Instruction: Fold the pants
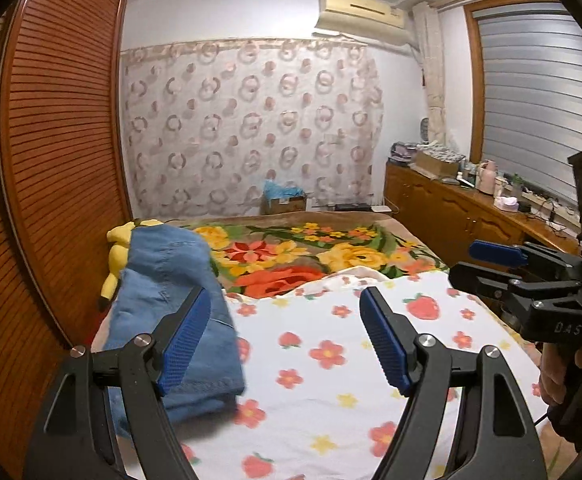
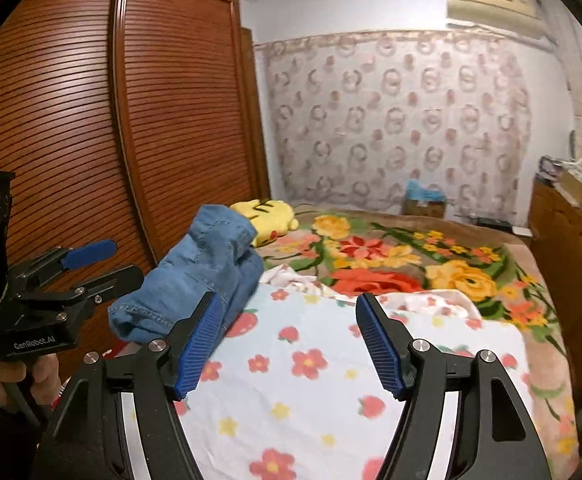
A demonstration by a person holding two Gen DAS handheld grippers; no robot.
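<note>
Blue denim pants [image 1: 171, 300] lie in a folded heap on the left side of the bed, on a white flowered sheet [image 1: 331, 360]. They also show in the right wrist view [image 2: 199, 272]. My left gripper [image 1: 287, 340] is open and empty, held above the sheet with its left finger in front of the pants. My right gripper [image 2: 291, 340] is open and empty above the sheet, to the right of the pants. Each gripper shows at the edge of the other's view, the right one [image 1: 487, 264] and the left one [image 2: 95, 264], both with jaws apart.
A yellow plush toy [image 2: 267, 216] lies behind the pants. A flowered blanket [image 1: 311, 252] covers the far bed. A slatted wooden wardrobe [image 1: 51, 160] stands close on the left, a cluttered wooden cabinet [image 1: 451, 208] on the right, a curtain [image 1: 251, 128] at the back.
</note>
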